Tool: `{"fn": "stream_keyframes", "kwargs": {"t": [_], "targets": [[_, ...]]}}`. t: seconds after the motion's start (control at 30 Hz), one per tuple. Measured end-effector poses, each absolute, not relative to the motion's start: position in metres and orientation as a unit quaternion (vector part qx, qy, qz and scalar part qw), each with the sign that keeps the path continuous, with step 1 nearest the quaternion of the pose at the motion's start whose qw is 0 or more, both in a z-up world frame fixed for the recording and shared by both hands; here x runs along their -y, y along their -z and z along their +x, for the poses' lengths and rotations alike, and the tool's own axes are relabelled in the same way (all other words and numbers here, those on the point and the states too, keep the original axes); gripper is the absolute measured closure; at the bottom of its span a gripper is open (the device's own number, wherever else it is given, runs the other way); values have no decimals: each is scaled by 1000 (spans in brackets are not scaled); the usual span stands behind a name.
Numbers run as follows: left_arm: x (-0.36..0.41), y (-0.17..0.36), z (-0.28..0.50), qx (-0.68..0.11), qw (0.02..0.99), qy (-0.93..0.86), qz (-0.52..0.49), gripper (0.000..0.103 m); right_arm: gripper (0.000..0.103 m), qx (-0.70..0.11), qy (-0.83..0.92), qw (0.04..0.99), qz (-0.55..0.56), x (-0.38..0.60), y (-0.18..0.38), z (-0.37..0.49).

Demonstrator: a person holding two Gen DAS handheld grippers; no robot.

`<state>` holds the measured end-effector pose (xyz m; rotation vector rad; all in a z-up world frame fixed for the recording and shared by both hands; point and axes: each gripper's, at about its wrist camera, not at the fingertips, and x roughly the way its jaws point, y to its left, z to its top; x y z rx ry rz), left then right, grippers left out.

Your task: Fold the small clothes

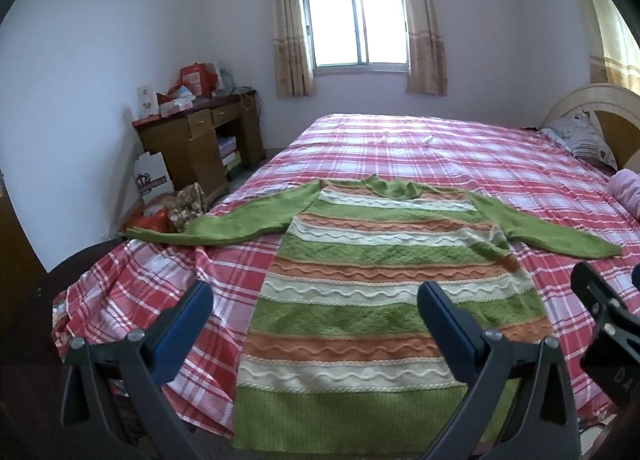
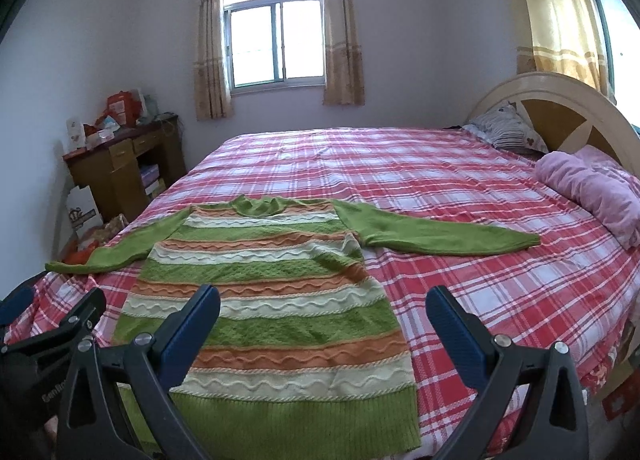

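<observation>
Blue fingers (image 1: 188,324) of left gripper (image 1: 316,324) and right gripper (image 2: 324,324) are hanging wide open, holding nothing, above the sweater (image 1: 384,300) lying flat near the bed (image 2: 460,179) edge.

A home bedroom: a wide bed (image 2: 440,179) under a red plaid sheet, curtained window (image 2: 276,43), striped pillow (image 2: 508,131) at the headboard (image 2: 560,99), cluttered wooden desk (image 1: 200,131) in the corner.

Both wrist cams sit low at the bed (image 1: 400,147) foot, facing the window (image 2: 276,43); left view offset left, right view right; both share the sweater (image 1: 380,292).
</observation>
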<state>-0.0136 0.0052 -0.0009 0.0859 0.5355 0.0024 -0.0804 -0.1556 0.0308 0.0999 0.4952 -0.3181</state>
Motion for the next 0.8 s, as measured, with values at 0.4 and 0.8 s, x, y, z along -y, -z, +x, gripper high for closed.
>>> {"fn": "stream_keyframes", "kwargs": {"t": [0.4, 0.8], "targets": [[2, 9, -1, -272, 960, 12, 59, 0, 1, -252, 156, 952, 71, 174, -31, -59], [1, 17, 25, -283, 957, 2, 59, 0, 1, -272, 145, 950, 57, 168, -21, -27]]}}
